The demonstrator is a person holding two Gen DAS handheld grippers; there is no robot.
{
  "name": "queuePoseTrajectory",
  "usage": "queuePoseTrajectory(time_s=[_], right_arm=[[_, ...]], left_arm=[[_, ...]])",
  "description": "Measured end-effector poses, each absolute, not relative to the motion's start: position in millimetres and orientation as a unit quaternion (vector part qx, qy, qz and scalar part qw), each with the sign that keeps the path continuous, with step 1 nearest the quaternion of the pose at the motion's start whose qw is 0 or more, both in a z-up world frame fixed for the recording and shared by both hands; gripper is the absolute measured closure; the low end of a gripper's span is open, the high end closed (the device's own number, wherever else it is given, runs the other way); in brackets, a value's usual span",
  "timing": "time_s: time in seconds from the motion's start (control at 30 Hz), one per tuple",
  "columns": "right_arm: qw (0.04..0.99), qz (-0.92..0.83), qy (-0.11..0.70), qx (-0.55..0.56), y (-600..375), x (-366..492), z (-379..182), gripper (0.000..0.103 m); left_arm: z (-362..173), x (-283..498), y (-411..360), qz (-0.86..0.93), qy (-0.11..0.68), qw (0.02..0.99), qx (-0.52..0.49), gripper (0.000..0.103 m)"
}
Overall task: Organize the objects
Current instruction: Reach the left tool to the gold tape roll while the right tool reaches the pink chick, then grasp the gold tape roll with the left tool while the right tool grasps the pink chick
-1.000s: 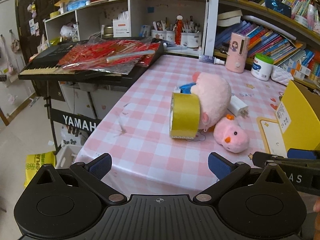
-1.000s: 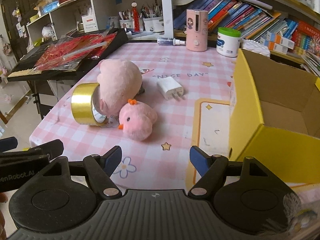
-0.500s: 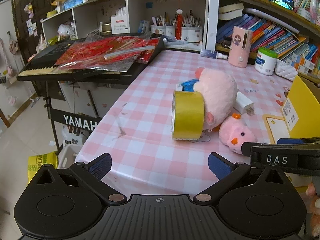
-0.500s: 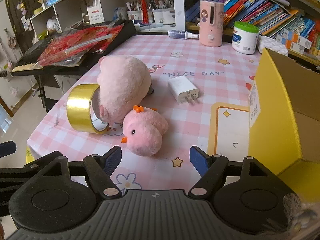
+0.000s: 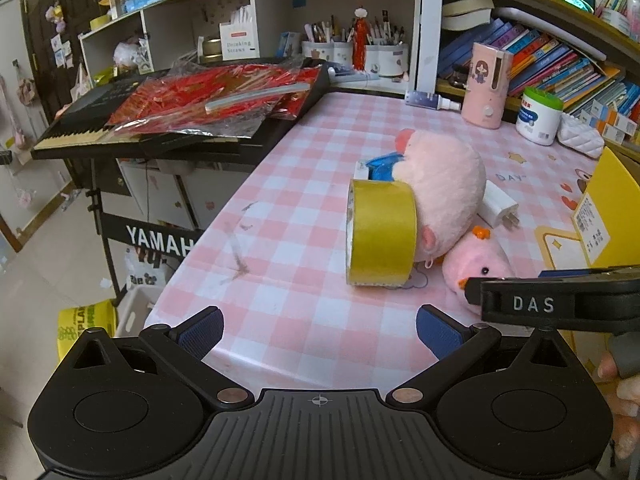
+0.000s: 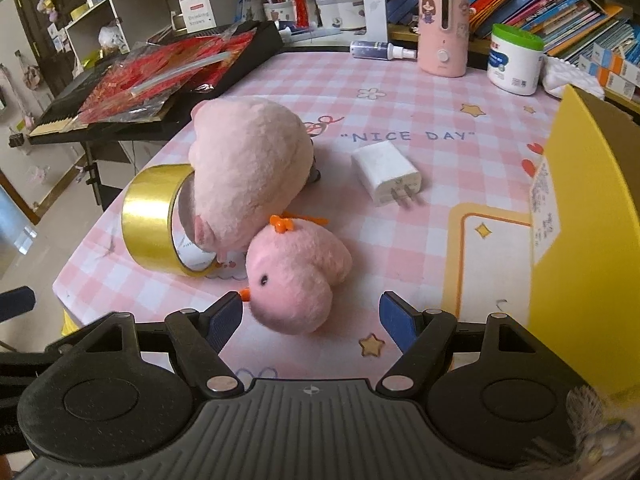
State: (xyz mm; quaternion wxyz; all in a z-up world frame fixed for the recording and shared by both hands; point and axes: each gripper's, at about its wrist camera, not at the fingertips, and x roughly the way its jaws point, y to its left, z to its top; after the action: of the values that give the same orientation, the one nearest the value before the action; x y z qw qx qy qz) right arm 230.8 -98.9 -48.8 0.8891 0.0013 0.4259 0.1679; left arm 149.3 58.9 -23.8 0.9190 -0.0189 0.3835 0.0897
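A small pink chick plush [image 6: 294, 276] lies on the pink checked tablecloth [image 6: 400, 80], just ahead of my open right gripper [image 6: 312, 320], with its near end between the fingertips. Behind it lies a large pink plush [image 6: 248, 176] leaning on a roll of gold tape [image 6: 150, 220] that stands on edge. A white charger [image 6: 386, 178] lies to the right. My left gripper [image 5: 318, 328] is open and empty near the table's front edge, facing the gold tape [image 5: 380, 232]. The right gripper's body [image 5: 560, 300] covers part of the chick [image 5: 476, 268].
A yellow cardboard box [image 6: 592, 216] stands at the right. A keyboard with red packets [image 5: 192, 112] sits left of the table. A pink dispenser [image 6: 442, 26], a white jar [image 6: 514, 60] and a spray bottle [image 6: 380, 50] stand at the back by the bookshelves.
My right gripper has moved forward and left toward the small chick, which now sits between its fingertips. My left gripper has edged slightly forward; both stay open.
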Motion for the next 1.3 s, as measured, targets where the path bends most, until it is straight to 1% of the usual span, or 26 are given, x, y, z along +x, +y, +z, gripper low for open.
queuePoseTrajectory(time_s=[0.17, 0.23, 0.3, 0.4, 0.47, 0.53, 0.63, 0.77, 0.83, 0.87, 0.9, 0.93, 1.0, 1.07, 1.3], right_arm=[[0.883, 0.187, 0.430, 0.008, -92.8, 243.8, -50.3, 0.027], [0.880, 0.192, 0.435, 0.013, -91.8, 248.4, -50.2, 0.021], [0.878, 0.190, 0.439, 0.020, -91.5, 253.6, -51.0, 0.019], [0.873, 0.194, 0.447, 0.029, -90.2, 262.6, -55.0, 0.019], [0.868, 0.197, 0.454, 0.031, -89.5, 266.7, -57.6, 0.023], [0.861, 0.210, 0.462, 0.033, -90.4, 269.6, -57.9, 0.041], [0.867, 0.209, 0.452, 0.030, -97.1, 269.6, -51.8, 0.040], [0.893, 0.189, 0.407, 0.022, -111.7, 267.3, -34.2, 0.041], [0.901, 0.182, 0.393, 0.018, -118.2, 268.1, -27.3, 0.040], [0.902, 0.182, 0.390, 0.017, -120.8, 268.3, -25.3, 0.040], [0.903, 0.181, 0.389, 0.017, -123.3, 268.2, -24.5, 0.040], [0.903, 0.180, 0.390, 0.016, -125.4, 267.8, -24.6, 0.040], [0.901, 0.180, 0.394, 0.013, -128.0, 266.8, -24.7, 0.040], [0.901, 0.180, 0.395, 0.011, -130.1, 265.8, -24.9, 0.040], [0.903, 0.171, 0.393, 0.014, -132.1, 259.3, -22.1, 0.040]], left_arm=[[-24.2, 158.2, 58.0, 0.088, 0.388, 0.918, -0.013, 0.000], [-24.5, 161.4, 57.6, 0.089, 0.389, 0.917, -0.007, 0.000], [-24.3, 165.1, 58.3, 0.090, 0.390, 0.916, -0.005, 0.000], [-24.6, 170.4, 57.6, 0.089, 0.393, 0.915, -0.002, 0.000], [-24.9, 174.2, 56.0, 0.087, 0.394, 0.915, 0.001, 0.000], [-25.2, 177.6, 54.1, 0.083, 0.393, 0.916, 0.002, 0.000], [-25.4, 184.4, 49.2, 0.075, 0.390, 0.918, 0.004, 0.000], [-25.5, 197.5, 40.5, 0.079, 0.381, 0.921, 0.010, 0.002], [-25.9, 204.9, 36.0, 0.079, 0.376, 0.923, 0.012, 0.008], [-26.3, 208.8, 34.1, 0.077, 0.375, 0.924, 0.013, 0.014], [-27.2, 212.6, 32.5, 0.074, 0.376, 0.924, 0.013, 0.022], [-28.3, 216.2, 31.4, 0.073, 0.377, 0.923, 0.012, 0.027], [-30.5, 221.3, 32.4, 0.066, 0.381, 0.922, 0.000, 0.047], [-30.3, 222.1, 35.5, 0.055, 0.380, 0.923, -0.023, 0.063], [-21.0, 208.9, 46.3, 0.086, 0.359, 0.929, -0.027, 0.064]])
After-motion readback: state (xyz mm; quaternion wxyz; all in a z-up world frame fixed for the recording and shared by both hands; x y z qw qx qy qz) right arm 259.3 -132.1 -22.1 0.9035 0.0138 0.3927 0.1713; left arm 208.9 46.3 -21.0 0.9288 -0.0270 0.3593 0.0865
